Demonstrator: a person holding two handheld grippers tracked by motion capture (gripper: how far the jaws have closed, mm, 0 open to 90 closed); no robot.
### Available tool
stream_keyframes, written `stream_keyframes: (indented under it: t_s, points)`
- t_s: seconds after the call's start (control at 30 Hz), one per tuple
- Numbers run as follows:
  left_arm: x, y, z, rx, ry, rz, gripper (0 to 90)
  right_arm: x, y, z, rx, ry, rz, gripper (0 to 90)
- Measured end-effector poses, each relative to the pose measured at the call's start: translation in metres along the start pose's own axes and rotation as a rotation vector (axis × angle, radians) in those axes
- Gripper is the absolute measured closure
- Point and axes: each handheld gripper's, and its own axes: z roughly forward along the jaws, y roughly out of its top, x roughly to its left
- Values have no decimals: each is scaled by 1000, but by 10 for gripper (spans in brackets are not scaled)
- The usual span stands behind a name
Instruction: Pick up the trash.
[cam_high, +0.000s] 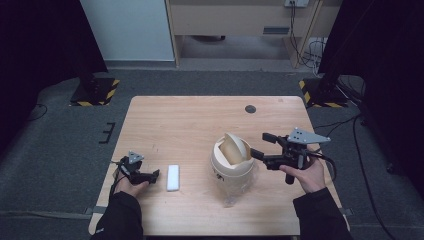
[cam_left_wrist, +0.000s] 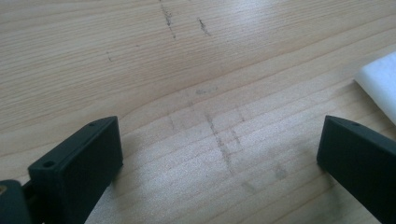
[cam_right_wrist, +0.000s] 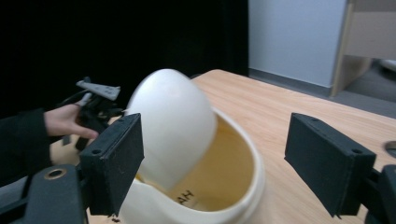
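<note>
1. Black jaws of the right gripper (cam_right_wrist: 212, 163) stand spread wide, holding nothing, at either side of the rim of the cream plastic swing-lid bin (cam_right_wrist: 196, 186).
2. That bin (cam_high: 232, 160) sits right of centre on the pale wooden table (cam_high: 190, 120), its domed flap tilted open.
3. Left gripper (cam_left_wrist: 219, 158), near the table's left edge, is also spread wide and empty, low over bare wood.
4. Just beside it to its right lies a small white rectangular block (cam_high: 173, 177), untouched.
</note>
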Motion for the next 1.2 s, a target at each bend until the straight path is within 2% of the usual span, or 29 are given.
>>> stream_keyframes:
  t_s: [0.03, 0.1, 0.17, 0.3, 0.33, 0.43, 0.47, 0.63, 0.7, 0.93, 1.2]
  points:
    - [0, 0, 0, 0, 0, 0, 0, -4, 0, -3, -5, -29, 1, 191]
    - [0, 0, 0, 0, 0, 0, 0, -5, -1, -4, -7, -35, 3, 191]
    - [0, 0, 0, -1, 0, -1, 0, -12, -2, -8, -12, -82, 6, 194]
    - [0, 0, 0, -1, 0, -4, 0, -19, -6, -12, -11, -117, 16, 196]
    - [0, 1, 0, 4, 0, -4, 0, -24, -10, -13, -14, -140, 29, 197]
    - [1, 2, -1, 12, 3, -7, 12, -29, -14, -14, -11, -158, 37, 199]
    - [1, 3, -2, 20, 2, -16, 33, -33, -18, -15, -2, -178, 41, 200]
    - [0, 6, -5, 37, -6, -31, 91, -40, -24, -17, 16, -204, 45, 207]
    - [-3, 8, -6, 41, -33, -41, 119, -45, -27, -19, 24, -226, 51, 210]
    - [-13, 14, -9, 19, -77, -37, 163, -52, -33, -22, 49, -260, 67, 221]
    - [-40, 18, -17, 17, -143, -43, 247, -54, -36, -22, 73, -277, 57, 239]
